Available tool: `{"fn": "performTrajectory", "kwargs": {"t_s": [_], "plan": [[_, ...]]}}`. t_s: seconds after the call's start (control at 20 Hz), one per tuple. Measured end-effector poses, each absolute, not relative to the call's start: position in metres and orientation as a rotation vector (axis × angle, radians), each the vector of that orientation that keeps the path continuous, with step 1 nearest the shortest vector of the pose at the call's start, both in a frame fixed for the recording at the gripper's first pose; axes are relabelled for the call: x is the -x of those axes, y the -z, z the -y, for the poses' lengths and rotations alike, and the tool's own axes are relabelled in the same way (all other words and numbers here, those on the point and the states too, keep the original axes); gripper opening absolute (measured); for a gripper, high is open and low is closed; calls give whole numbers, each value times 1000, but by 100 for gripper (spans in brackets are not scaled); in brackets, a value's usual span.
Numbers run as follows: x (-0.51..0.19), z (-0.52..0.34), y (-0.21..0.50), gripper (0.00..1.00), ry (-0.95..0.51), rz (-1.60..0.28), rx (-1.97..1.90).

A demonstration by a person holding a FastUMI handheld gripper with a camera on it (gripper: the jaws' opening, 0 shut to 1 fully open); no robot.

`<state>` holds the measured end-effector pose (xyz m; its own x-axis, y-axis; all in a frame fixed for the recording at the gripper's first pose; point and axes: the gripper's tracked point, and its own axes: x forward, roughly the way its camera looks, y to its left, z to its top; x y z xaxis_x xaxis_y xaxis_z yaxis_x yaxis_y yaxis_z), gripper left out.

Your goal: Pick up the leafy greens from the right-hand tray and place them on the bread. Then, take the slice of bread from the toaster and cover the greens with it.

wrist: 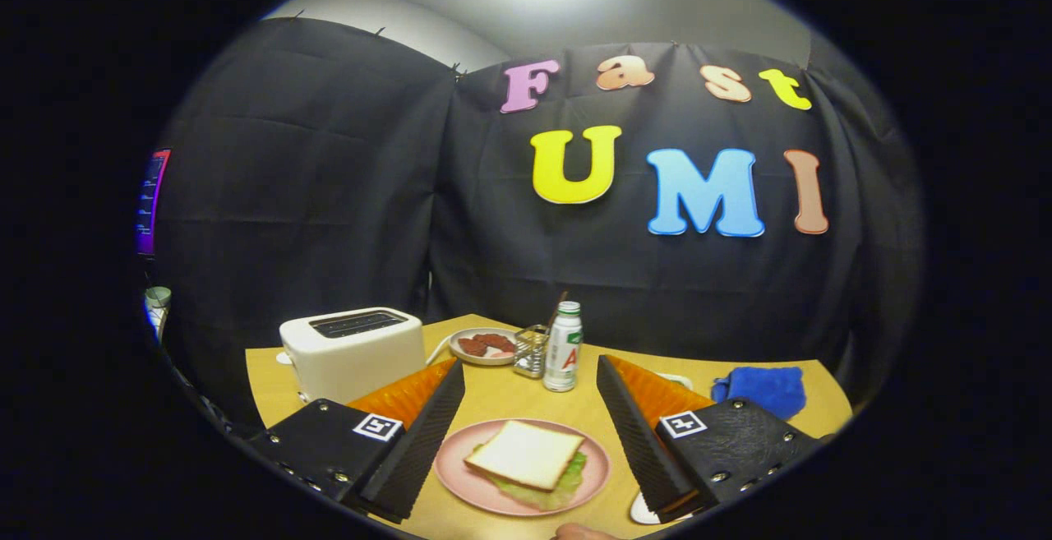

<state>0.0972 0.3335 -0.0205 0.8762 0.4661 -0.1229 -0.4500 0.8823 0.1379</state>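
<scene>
The hand-held gripper (530, 396) has its two black ribbed fingers (423, 433) spread wide apart, holding nothing. Between them, on the pale wooden table (509, 396), sits a round pink plate (460, 474). On it lies a square slice of white bread (526, 451), set on top of green leafy greens (567, 478) whose edges show beneath it at 4 o'clock. Beyond the fingertips at 12 o'clock stands a white bottle with a green cap (564, 347), with a small clear glass holder (531, 351) just beside it and a small plate of reddish-brown pieces (483, 345) behind. At 10 o'clock stands a white two-slot toaster (352, 351). At 2 o'clock lies a crumpled blue cloth (760, 390).
</scene>
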Motion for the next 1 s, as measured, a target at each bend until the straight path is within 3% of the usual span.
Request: {"fn": "performTrajectory", "kwargs": {"t_s": [0.55, 1.0], "plan": [[-99, -148, 36, 98, -317, -156, -79], [-90, 37, 103, 98, -98, -138, -6]]}}
